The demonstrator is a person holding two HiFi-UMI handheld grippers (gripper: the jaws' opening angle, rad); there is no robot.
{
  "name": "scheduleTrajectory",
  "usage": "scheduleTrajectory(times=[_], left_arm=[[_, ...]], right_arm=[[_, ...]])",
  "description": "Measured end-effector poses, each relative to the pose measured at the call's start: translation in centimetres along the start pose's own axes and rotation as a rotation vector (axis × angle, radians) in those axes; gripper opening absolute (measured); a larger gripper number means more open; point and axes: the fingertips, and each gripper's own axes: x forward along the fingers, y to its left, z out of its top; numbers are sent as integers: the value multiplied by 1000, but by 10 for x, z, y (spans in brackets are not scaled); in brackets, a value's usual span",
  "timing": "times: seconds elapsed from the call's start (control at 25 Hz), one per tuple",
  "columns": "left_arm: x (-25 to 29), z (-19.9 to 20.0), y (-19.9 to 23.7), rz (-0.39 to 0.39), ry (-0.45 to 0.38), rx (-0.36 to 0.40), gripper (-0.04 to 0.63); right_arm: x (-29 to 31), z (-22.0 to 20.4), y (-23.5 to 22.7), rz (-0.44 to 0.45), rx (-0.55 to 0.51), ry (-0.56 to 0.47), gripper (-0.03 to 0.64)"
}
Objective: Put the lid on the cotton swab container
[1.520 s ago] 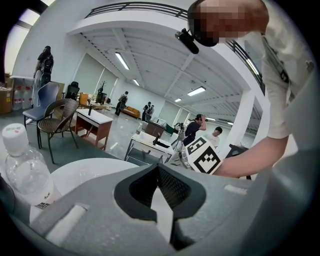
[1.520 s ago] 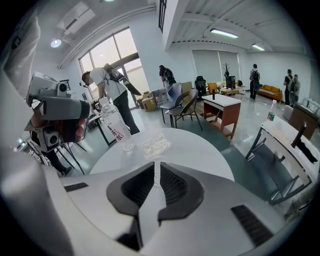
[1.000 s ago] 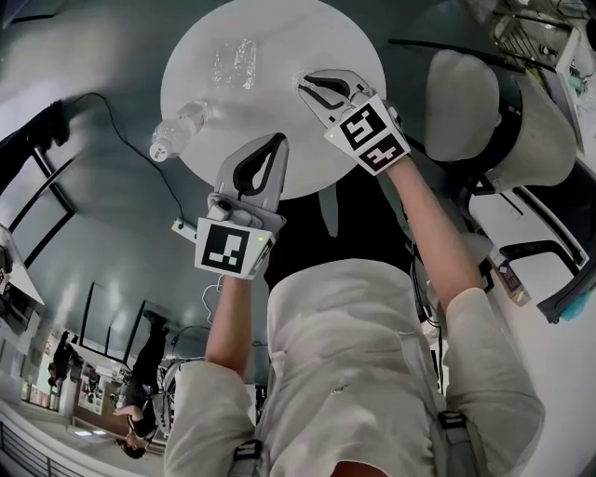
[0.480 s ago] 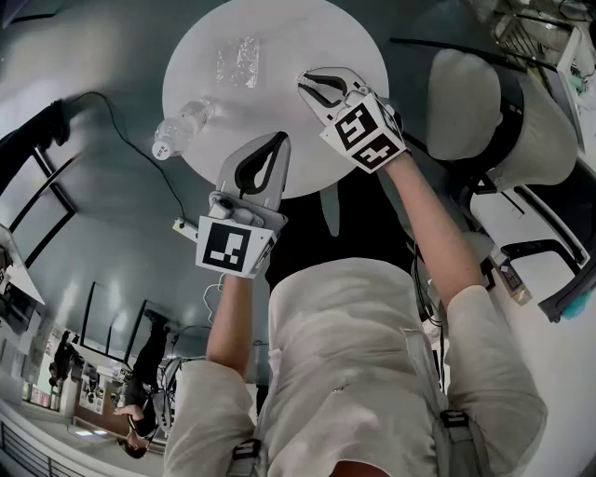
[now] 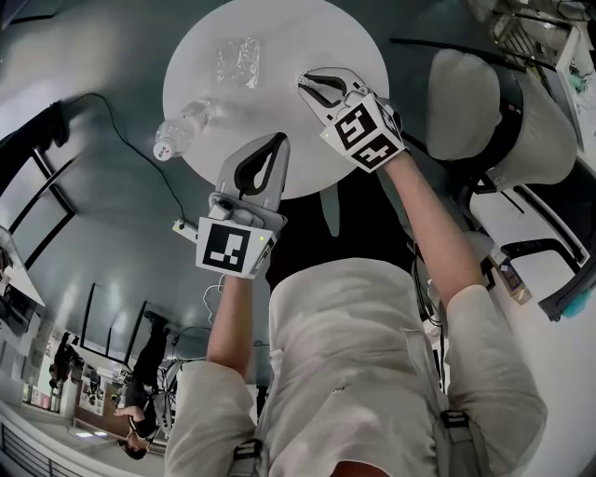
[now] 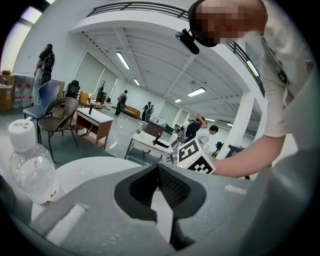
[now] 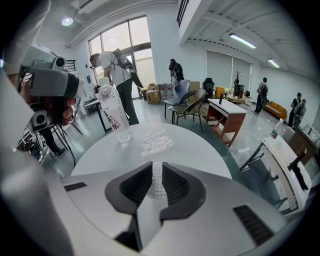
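My right gripper (image 5: 304, 82) hovers over the round white table (image 5: 307, 28) at its right side. It is shut on a thin clear piece showing a row of white cotton swab tips (image 7: 157, 182) between the jaws. A crinkled clear plastic item (image 5: 237, 61) lies at the far side of the table, ahead of the right gripper (image 7: 157, 167) in its own view as the clear plastic item (image 7: 156, 141). My left gripper (image 5: 277, 141) sits over the table's near edge, shut with nothing in it (image 6: 159, 169). I cannot tell which clear piece is the lid.
A clear water bottle (image 5: 182, 127) stands at the table's left edge, close on the left of the left gripper view as the bottle (image 6: 27, 165). Padded chairs (image 5: 484, 102) stand to the right of the table. Desks, chairs and people fill the room behind.
The right gripper has shifted very slightly with its load. The left gripper and the things on the table have stayed put.
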Motion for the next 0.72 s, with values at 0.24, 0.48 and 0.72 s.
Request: scheduleTrajectory(times=[0.24,0.48,0.72], left_arm=[[-4,-3,4,1,-8,-4,9],[-5,-1,7,6,-15,-6,9],[-11,10,3,5,-43,10,9]], right_arm=[[5,0,4,-13,-6,-17,67],[9,1,3,-11,-5,16,66],[11,3,1,-14,8,34,66]])
